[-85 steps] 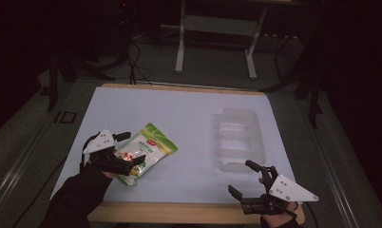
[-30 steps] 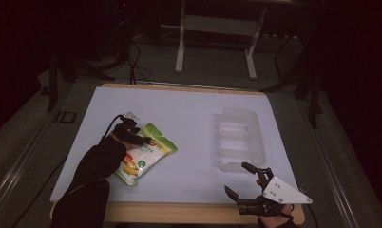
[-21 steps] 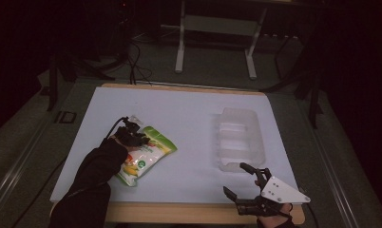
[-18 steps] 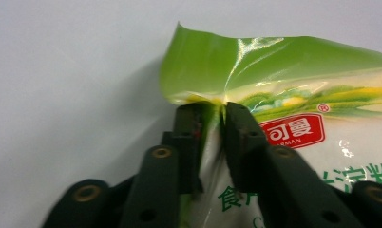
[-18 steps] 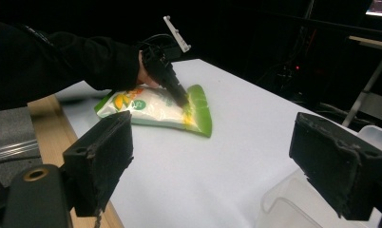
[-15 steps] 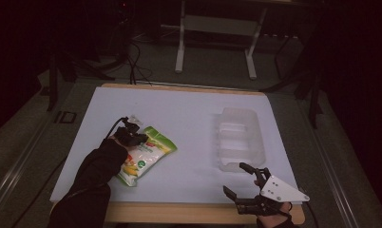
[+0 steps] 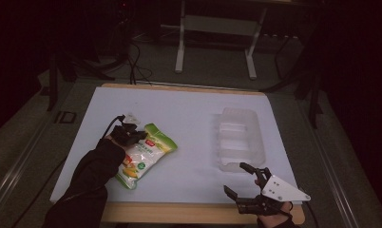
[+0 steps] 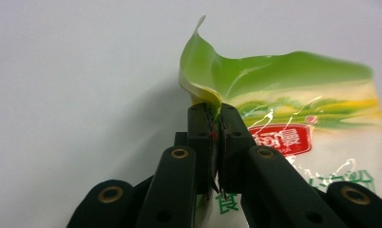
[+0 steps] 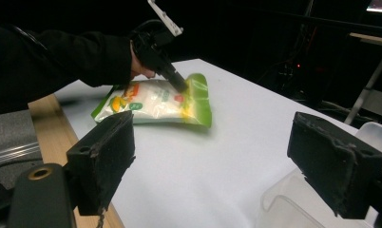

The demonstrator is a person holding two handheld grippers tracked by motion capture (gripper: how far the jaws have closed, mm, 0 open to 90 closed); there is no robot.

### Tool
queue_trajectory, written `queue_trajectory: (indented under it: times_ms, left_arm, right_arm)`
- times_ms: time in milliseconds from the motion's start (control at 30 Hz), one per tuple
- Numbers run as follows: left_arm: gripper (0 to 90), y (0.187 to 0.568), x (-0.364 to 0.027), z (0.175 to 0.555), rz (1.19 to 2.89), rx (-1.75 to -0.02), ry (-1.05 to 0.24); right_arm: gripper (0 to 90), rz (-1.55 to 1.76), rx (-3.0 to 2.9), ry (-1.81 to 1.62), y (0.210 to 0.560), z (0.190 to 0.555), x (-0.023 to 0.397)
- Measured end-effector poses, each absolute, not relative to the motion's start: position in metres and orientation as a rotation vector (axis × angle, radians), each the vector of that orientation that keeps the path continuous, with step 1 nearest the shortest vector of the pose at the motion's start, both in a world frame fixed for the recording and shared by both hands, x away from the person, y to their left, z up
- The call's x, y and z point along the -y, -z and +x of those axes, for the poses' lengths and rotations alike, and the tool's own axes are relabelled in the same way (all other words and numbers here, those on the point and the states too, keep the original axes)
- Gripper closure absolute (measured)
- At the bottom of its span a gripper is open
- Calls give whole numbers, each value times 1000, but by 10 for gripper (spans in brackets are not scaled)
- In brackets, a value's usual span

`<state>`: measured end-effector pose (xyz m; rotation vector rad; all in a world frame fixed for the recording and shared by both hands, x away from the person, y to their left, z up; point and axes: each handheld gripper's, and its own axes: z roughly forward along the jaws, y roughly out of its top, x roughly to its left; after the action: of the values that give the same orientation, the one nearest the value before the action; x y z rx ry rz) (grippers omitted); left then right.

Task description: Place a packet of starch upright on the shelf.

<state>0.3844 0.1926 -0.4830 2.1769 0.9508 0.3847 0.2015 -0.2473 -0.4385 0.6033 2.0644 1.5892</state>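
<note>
The bag (image 8: 293, 118) I'm gripping is glossy plastic film: green and white, with bright streaks of glare and a soft crease where its edge curls up. My left gripper (image 8: 216, 142) is matt black plastic with small brass-coloured rivets in its links. The right gripper (image 9: 227, 156) has rough, pitted black pads (image 9: 106, 152) that look like rubber or foam, worn at the edges. Its top plate (image 7: 281, 188) is flat, matt grey. The table (image 7: 189, 109) is a smooth, matt white sheet with a bare wood rim. The tray (image 7: 239, 142) is clear, thin, slightly shiny plastic. My sleeve (image 9: 61, 57) is dull black cloth.
</note>
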Motion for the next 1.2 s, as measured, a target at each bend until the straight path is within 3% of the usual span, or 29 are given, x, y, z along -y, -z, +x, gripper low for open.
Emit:
queue_trajectory:
  times_ms: [500, 567, 1200]
  left_arm:
    - [862, 436, -195, 342, 2076, -837, -375]
    - [862, 431, -192, 335, 2074, -816, -381]
    - [865, 387, -163, 289, 1999, -591, -358]
  right_arm:
    - [165, 607, -2061, -1603, 437, 201, 247]
    - [205, 582, -2058, -1608, 437, 201, 247]
    - [235, 549, -2085, -1648, 436, 202, 240]
